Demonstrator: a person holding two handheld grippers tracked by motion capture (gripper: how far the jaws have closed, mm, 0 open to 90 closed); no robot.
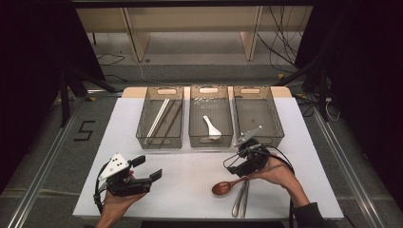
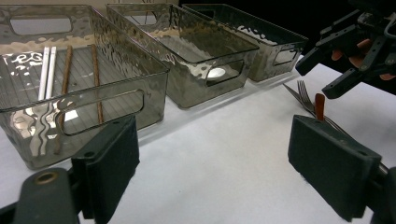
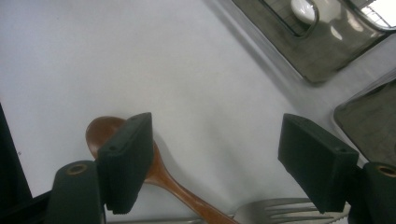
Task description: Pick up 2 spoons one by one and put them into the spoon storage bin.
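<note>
A single black numeral "5" (image 1: 84, 130), made of dark tape strips, stands on the grey floor at the left of the high view, just beside the white table's (image 1: 123, 142) left edge. Nothing else is legible.

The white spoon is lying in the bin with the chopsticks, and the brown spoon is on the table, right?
Not quite. The white spoon lies in the middle bin; the chopsticks are in the left bin, as the high view shows. The brown spoon is on the table.

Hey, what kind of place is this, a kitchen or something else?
Probably a lab recording setup, not a kitchen: a white table with three sorting bins, loose cables on the floor behind, and dark screens at the sides.
</note>
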